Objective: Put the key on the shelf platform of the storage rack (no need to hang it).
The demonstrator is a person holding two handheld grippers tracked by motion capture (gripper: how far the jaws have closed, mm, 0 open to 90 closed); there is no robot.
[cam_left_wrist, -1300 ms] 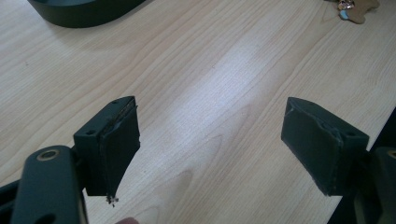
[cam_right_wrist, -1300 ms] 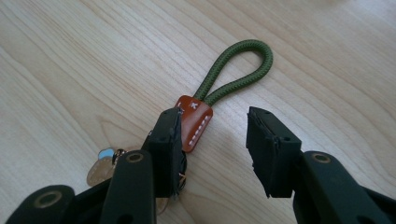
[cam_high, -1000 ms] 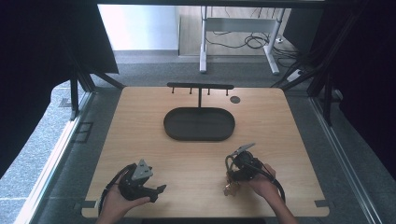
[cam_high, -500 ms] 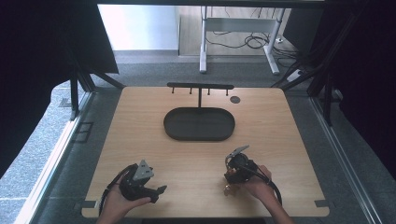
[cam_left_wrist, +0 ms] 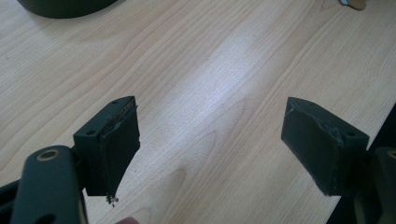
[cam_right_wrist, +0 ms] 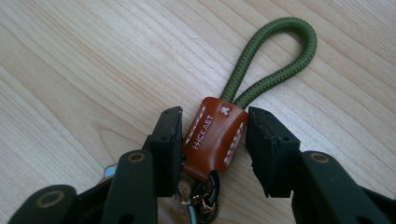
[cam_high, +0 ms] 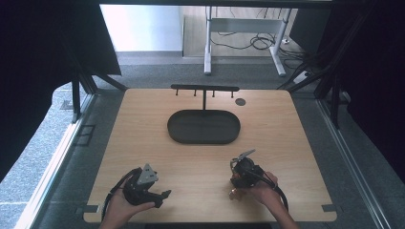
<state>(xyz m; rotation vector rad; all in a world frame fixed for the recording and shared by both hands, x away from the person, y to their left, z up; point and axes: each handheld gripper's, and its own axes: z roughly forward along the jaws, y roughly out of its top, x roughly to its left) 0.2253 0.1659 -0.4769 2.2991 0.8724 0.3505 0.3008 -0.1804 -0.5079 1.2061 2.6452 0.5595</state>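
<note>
My right gripper [cam_right_wrist: 214, 140] has its jaws on either side of the brown leather tab of a keychain [cam_right_wrist: 212, 140] lying on the tabletop [cam_high: 200, 162], olive loop pointing away; whether they pinch it I cannot tell. From above it is half hidden. My left gripper [cam_left_wrist: 210, 140] gapes empty. Beyond lies a dark oval tray [cam_high: 204, 127].

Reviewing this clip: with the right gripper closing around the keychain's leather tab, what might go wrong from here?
1. The right gripper brackets the brown leather tab, but a gap shows at one jaw, so the keychain may slip when lifted.
2. The metal clasps hang near the jaw bases and might snag.
3. The green cord loop lies flat on the table, so hanging it on the rack may need regripping.
</note>
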